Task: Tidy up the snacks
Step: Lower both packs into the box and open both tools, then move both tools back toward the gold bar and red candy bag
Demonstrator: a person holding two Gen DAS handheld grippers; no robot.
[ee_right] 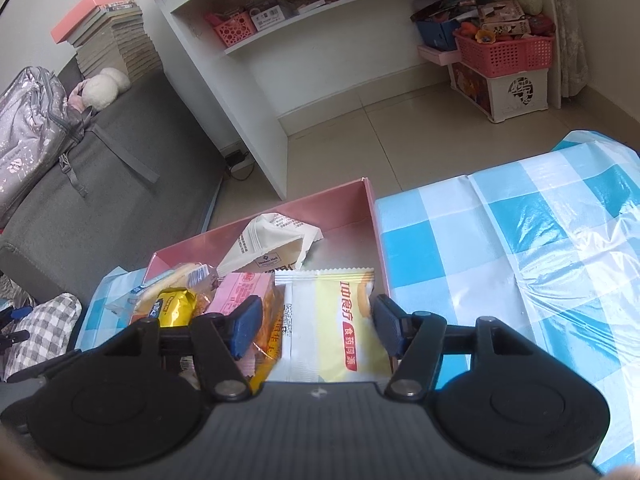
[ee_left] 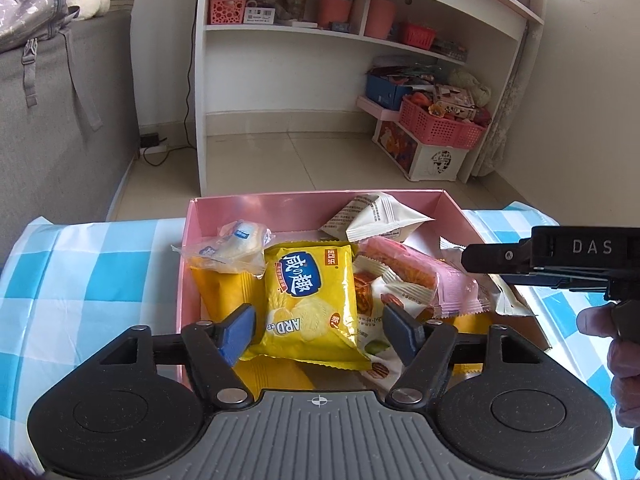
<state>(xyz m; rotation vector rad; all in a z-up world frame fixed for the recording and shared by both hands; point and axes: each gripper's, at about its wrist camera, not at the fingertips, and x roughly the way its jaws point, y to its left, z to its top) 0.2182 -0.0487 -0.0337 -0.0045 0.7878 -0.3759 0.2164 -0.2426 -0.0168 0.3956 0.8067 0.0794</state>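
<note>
A pink box (ee_left: 191, 240) on the checked cloth holds several snack packets. My left gripper (ee_left: 320, 332) hovers over its near end, open. A yellow cracker packet (ee_left: 310, 300) lies between the blue pads, with a gap on each side. Around it lie a clear-wrapped white cake (ee_left: 228, 250), a pink packet (ee_left: 404, 264) and a white packet (ee_left: 376, 216). My right gripper (ee_right: 316, 328) is open over the same box (ee_right: 340, 196). A white and yellow packet (ee_right: 332, 320) rests between its pads and is not pinched. Its black body (ee_left: 580, 256) shows at the right edge of the left wrist view.
The blue and white checked cloth (ee_right: 500, 240) spreads right of the box. Beyond the table are a tiled floor, a white shelf unit (ee_left: 280, 32), a grey sofa (ee_right: 100, 184) with a bag, and a pink basket (ee_left: 440, 124) on a storage box. A hand (ee_left: 624, 360) grips the right tool.
</note>
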